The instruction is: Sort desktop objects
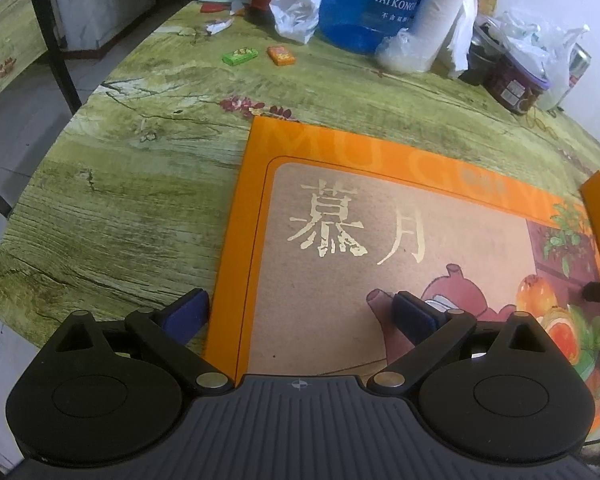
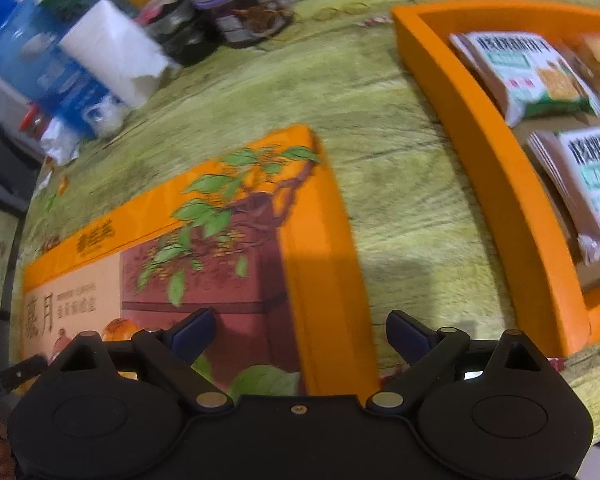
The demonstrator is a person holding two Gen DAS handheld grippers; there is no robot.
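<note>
The orange lid [image 1: 380, 248] lies flat on the green table [image 1: 120, 184], printed face up. The left gripper [image 1: 306, 312] has its fingers spread wide across the lid's left edge: one blue pad [image 1: 188, 310] sits off the lid over the table, just beside that edge, the other [image 1: 414, 316] over the printed face. The right gripper [image 2: 300, 334] is likewise spread wide across the lid's right edge [image 2: 324, 264], one pad [image 2: 192, 330] above the picture, the other [image 2: 410, 334] above bare table. Neither pinches anything. Farther right, apart from the lid, an orange tray [image 2: 484, 152] holds snack packets [image 2: 528, 72].
</note>
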